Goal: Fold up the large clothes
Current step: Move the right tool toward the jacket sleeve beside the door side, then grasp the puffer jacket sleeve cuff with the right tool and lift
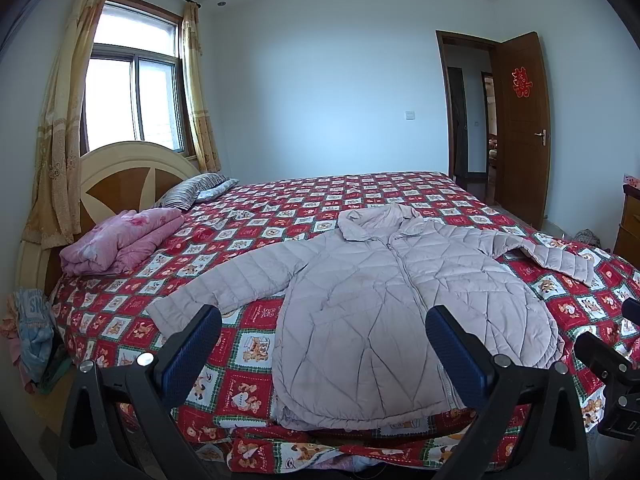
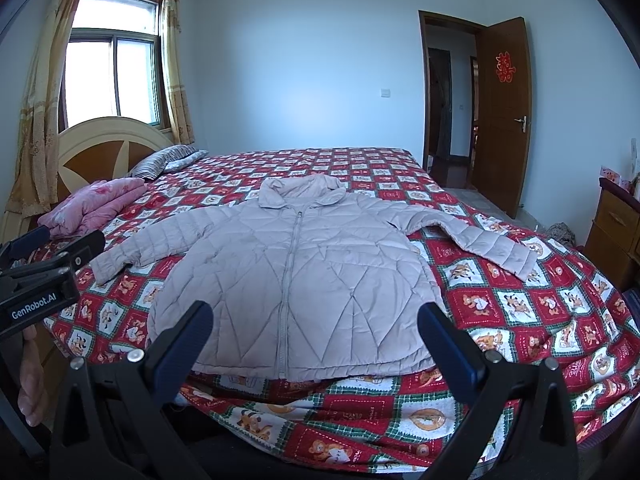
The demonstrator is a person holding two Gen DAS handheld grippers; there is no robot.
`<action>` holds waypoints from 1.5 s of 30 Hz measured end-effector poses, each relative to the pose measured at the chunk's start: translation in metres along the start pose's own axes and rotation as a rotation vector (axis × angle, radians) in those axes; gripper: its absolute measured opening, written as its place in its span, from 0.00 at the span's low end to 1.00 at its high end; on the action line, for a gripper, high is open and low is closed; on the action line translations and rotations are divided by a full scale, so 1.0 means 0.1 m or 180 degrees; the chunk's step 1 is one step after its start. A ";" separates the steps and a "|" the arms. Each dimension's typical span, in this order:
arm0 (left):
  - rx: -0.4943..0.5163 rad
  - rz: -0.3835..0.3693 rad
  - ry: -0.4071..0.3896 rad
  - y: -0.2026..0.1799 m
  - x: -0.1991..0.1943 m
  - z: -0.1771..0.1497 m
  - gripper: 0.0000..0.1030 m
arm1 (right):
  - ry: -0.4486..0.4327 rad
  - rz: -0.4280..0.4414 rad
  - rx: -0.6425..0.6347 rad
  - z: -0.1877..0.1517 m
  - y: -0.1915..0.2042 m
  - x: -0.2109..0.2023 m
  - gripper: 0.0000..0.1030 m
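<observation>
A quilted, pale mauve jacket (image 2: pixel 296 280) lies flat and zipped on the bed (image 2: pixel 520 320), sleeves spread — its hem at the near edge. The checked red cartoon-print cover is rumpled there. Left gripper (image 1: pixel 324 344) and right gripper (image 2: pixel 316 340) hover with jaws spread wide, empty. Folded pink quilt (image 1: pixel 120 240) and striped pillow (image 1: pixel 192 192) sit by the headboard; the clothes pile (image 1: pixel 28 340) beside the bed is cut off.
</observation>
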State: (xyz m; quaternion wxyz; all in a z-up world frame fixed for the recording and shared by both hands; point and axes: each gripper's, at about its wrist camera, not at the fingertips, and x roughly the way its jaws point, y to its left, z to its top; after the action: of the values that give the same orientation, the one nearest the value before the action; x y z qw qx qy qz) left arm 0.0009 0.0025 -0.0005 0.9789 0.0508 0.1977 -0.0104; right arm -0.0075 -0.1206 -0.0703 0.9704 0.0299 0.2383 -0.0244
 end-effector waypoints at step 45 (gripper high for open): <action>0.0036 0.0808 0.1000 0.26 3.70 -0.02 0.99 | 0.0748 -0.1265 0.1573 0.33 -2.96 2.12 0.91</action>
State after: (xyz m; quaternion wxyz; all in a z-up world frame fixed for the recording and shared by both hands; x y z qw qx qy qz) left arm 0.3420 0.0283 -0.1437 0.9291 0.0818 0.3400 0.1200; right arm 0.1775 -0.4253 -0.1531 0.8760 0.2197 0.3366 -0.2666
